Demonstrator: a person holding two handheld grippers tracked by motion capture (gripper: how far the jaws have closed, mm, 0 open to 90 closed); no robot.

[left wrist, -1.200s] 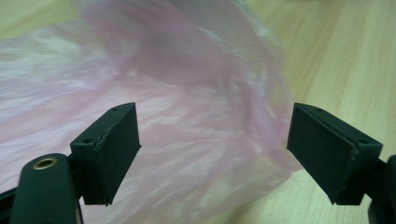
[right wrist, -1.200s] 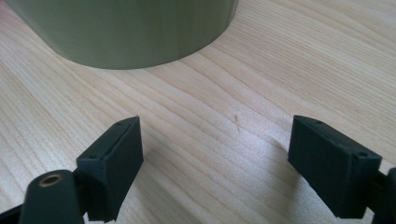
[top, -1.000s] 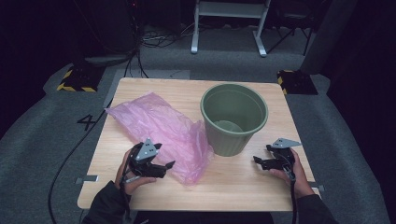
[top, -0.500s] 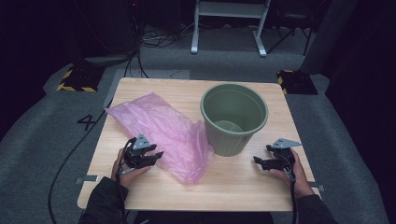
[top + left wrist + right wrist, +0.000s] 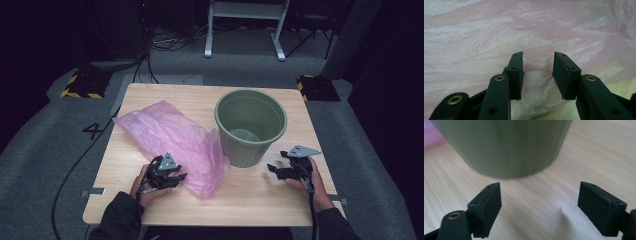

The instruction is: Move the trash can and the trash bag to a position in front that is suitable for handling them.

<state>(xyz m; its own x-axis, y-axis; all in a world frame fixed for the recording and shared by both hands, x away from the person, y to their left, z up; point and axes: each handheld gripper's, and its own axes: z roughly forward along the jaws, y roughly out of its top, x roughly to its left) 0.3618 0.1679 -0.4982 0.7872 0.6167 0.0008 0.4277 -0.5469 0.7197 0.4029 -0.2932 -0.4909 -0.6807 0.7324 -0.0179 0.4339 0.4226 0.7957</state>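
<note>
A crumpled pink plastic bag (image 5: 170,132) lies spread on the left half of the wooden table (image 5: 250,200). My left gripper (image 5: 181,179) rests low on the bag's near edge. Its jaws have just been closing and stand partly apart. In the left gripper view my left gripper (image 5: 537,62) has the pink bag (image 5: 524,32) wrinkled between its pads, which do not press on it. A green plastic bucket (image 5: 250,145) stands upright right of centre. My right gripper (image 5: 272,170) is held open just right of the bucket's base. In the right gripper view my right gripper (image 5: 540,195) faces the bucket wall (image 5: 506,145), with nothing between its jaws.
The bag's right end leans against the bucket. Bare wood lies in front of the bucket between the two hands. Around the table are grey floor, cables (image 5: 150,50), a white stand (image 5: 245,30) and yellow-black striped blocks (image 5: 80,87).
My left gripper has sunk onto the bag's near edge and its jaws have narrowed. The right gripper, the bucket and the rest of the bag have stayed put.
</note>
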